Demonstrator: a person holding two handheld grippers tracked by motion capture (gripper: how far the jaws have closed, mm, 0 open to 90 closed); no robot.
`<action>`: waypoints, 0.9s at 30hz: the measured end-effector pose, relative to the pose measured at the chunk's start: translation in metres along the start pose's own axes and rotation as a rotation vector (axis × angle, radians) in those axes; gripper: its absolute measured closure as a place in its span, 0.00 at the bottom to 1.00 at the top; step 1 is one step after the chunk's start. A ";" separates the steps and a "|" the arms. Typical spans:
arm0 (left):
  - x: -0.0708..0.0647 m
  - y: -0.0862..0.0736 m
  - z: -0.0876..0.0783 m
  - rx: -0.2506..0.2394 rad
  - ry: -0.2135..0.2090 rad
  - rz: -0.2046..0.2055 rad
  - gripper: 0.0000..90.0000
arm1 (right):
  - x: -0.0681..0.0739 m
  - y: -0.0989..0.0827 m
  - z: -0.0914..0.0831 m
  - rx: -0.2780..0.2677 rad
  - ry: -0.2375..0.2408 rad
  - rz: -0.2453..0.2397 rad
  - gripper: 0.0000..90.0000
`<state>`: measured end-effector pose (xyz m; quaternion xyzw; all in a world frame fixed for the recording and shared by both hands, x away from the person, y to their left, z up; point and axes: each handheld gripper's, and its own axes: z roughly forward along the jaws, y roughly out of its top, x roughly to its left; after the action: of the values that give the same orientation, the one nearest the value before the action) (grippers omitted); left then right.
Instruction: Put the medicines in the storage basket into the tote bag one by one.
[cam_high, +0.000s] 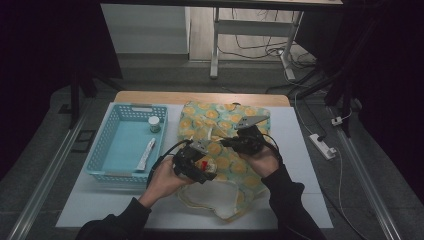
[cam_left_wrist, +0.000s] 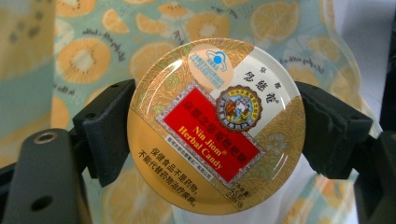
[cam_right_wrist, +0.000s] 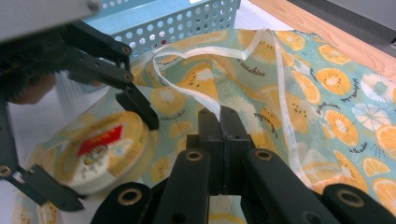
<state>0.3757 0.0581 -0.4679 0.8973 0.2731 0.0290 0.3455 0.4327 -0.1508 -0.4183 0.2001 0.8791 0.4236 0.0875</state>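
Observation:
A round gold and red herbal candy tin (cam_left_wrist: 216, 126) sits between the black pads (cam_left_wrist: 109, 126) of my left gripper (cam_high: 201, 166), which is shut on its rim from both sides. The tin (cam_right_wrist: 100, 149) hangs just above a fruit-print cloth bag (cam_high: 225, 120) lying in the middle of the table. My right gripper (cam_right_wrist: 221, 122) is shut on the bag's white ribbon (cam_right_wrist: 187, 88), pinching it at the jaw tips. In the high view the right gripper (cam_high: 229, 142) is just beyond and to the right of the left one.
A light blue mesh basket (cam_high: 107, 135) stands left of the bag, holding a small white jar (cam_high: 154, 123) and a white tube (cam_high: 147, 153). The bag's pale lining (cam_high: 215, 197) shows at its near end. A white mat (cam_high: 300, 150) covers the wooden table.

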 end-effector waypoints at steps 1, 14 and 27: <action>0.001 0.002 0.003 -0.003 0.002 -0.002 0.22 | 0.000 0.000 0.000 0.000 -0.001 0.002 1.00; 0.013 0.021 0.028 -0.040 0.026 -0.019 0.22 | -0.001 -0.001 0.001 0.000 -0.002 0.006 1.00; 0.033 0.024 0.047 -0.058 0.080 -0.076 0.22 | -0.001 -0.003 0.009 0.022 -0.003 0.010 1.00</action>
<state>0.4267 0.0317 -0.4930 0.8742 0.3195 0.0596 0.3608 0.4361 -0.1468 -0.4265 0.2061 0.8826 0.4139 0.0846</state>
